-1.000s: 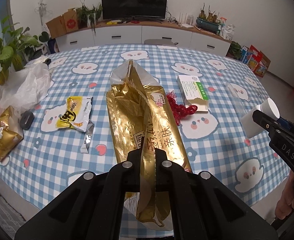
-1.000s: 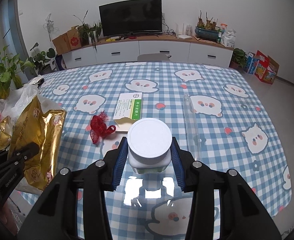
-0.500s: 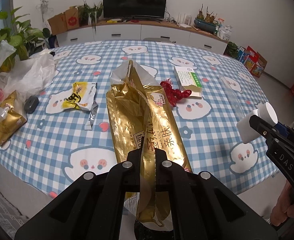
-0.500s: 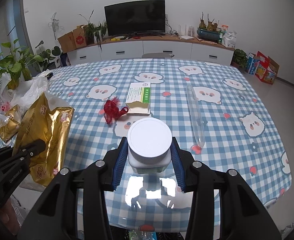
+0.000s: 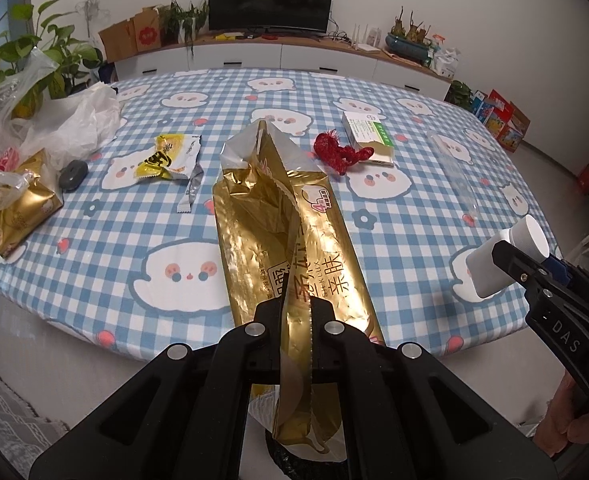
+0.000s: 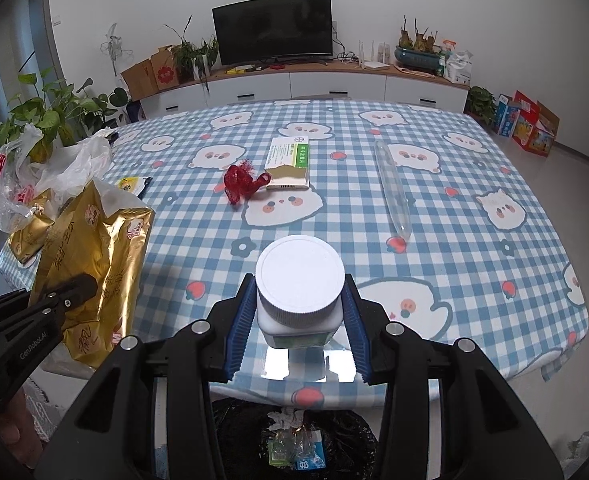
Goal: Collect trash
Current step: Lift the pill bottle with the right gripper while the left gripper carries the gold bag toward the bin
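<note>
At the near tabletop (image 6: 474, 280) edge, above the black-lined bin (image 6: 294, 432), left hand-held gripper (image 5: 296, 312) clenches the gold wrapper (image 5: 286, 240), right hand-held gripper (image 6: 299, 312) grasps the white-lidded jar (image 6: 299, 280); carrying step, next likely release over the bin.

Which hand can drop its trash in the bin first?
Probably the right. Its hand-held gripper holds the white jar almost straight above the black bin bag. The left hand-held gripper pinches the gold wrapper, with the bag barely showing below.
</note>
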Available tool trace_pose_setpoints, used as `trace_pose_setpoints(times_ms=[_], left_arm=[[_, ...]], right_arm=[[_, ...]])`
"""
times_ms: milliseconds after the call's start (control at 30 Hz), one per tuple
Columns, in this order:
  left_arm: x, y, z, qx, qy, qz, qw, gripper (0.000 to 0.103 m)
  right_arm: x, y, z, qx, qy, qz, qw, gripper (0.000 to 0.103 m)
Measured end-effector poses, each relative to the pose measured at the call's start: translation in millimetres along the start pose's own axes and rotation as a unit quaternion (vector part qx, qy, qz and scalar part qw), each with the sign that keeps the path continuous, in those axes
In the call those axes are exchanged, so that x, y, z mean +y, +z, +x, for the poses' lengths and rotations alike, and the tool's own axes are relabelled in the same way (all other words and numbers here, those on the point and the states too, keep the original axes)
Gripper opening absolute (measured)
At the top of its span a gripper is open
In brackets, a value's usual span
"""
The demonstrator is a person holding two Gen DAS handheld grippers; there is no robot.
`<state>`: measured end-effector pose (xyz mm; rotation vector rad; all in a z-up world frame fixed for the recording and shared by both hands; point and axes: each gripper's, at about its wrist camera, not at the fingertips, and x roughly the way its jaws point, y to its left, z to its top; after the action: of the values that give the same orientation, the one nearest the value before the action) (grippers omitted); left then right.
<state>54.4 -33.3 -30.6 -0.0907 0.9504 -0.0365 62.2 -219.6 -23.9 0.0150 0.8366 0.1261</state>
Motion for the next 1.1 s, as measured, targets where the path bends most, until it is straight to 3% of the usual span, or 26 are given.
trace_pose_setpoints(times_ms=[1100], left_arm=[[9.3,-129.1,-24.6,0.041,0.000,-0.004,0.9991,0.000]], right_arm=[[6.8,-107.7,-47.4,0.022,-0.002,-0.005,1.000,0.039]])
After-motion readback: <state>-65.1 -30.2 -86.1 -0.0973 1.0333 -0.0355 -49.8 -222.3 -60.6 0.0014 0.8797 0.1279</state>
